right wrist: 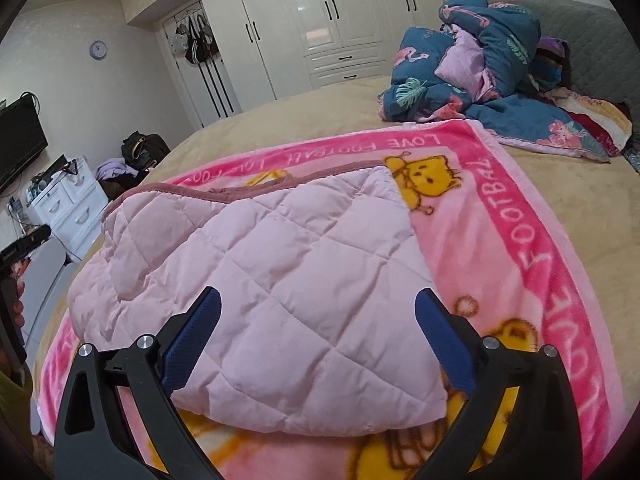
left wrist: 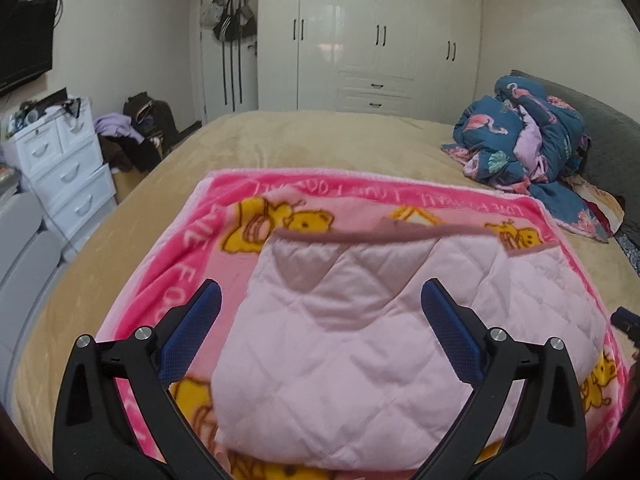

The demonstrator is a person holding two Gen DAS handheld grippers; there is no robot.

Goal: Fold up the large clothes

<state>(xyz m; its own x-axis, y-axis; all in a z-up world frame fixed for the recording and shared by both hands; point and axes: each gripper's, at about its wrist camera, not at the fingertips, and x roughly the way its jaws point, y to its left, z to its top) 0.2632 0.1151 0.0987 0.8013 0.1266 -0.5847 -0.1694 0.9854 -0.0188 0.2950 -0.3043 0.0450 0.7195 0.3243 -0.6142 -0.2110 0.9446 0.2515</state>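
White wardrobe doors (left wrist: 372,36) are standing behind the tan bed (left wrist: 280,140). Left tongs (left wrist: 320,300) are hovering spread over the folded pink quilted garment (left wrist: 360,328), lying on a pink bear blanket (left wrist: 176,264).

Right tongs (right wrist: 318,308) are gaping wide above the garment; a flamingo duvet (right wrist: 460,76) is lying at 1 o'clock.

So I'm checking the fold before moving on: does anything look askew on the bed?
Slightly. The pink quilted garment lies at an angle to the cartoon blanket under it, its far trim edge uneven. Both grippers hover open, holding nothing.
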